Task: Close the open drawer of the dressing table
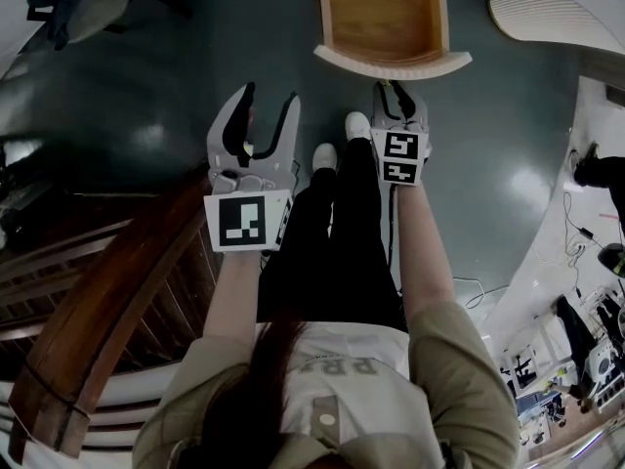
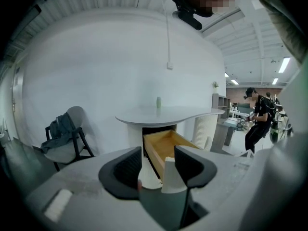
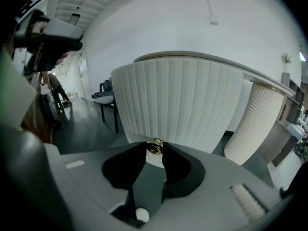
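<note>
The dressing table's drawer [image 1: 386, 18] stands pulled out, showing a wooden inside and a curved white ribbed front [image 3: 178, 105]. A small brass knob [image 3: 154, 147] sits low on that front. My right gripper [image 3: 154, 150] is at the front's lower edge, and its two black fingertips hold the knob from both sides. In the head view the right gripper [image 1: 395, 91] reaches just under the drawer front. My left gripper [image 1: 266, 106] hangs further left and back, open and empty. The left gripper [image 2: 158, 165] looks at the open drawer [image 2: 166, 148] from a distance.
A fluted white pedestal [image 3: 252, 124] stands right of the drawer. A small bottle [image 2: 159, 102] stands on the tabletop [image 2: 168, 114]. A chair with a bag [image 2: 65, 138] is left of the table. A dark wooden rail [image 1: 117, 301] runs at my left. A person [image 2: 257, 119] stands far right.
</note>
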Demonstrator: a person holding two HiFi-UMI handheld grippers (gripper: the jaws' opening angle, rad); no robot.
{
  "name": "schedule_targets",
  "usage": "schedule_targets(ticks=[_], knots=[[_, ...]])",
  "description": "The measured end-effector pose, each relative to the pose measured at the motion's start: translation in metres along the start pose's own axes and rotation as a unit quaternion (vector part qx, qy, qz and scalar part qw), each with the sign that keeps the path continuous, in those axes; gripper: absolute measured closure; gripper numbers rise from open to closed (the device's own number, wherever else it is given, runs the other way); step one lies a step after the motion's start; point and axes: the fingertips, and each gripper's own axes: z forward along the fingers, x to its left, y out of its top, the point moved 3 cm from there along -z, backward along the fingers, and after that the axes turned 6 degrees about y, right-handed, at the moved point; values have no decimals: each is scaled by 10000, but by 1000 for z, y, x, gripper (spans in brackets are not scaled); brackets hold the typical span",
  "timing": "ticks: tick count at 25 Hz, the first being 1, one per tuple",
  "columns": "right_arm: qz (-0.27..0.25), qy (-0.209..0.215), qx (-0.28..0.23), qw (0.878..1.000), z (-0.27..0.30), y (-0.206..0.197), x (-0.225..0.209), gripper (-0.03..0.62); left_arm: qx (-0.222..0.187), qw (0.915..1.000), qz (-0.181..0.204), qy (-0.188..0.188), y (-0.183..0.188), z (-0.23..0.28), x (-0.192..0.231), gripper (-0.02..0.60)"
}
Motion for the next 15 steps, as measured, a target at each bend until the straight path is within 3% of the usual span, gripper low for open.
schedule_targets(ticks=[15], knots=[[12,249,-228,9994,-1,-1,-2,490,-190,9997,-155,91,-20,15,-18,354]])
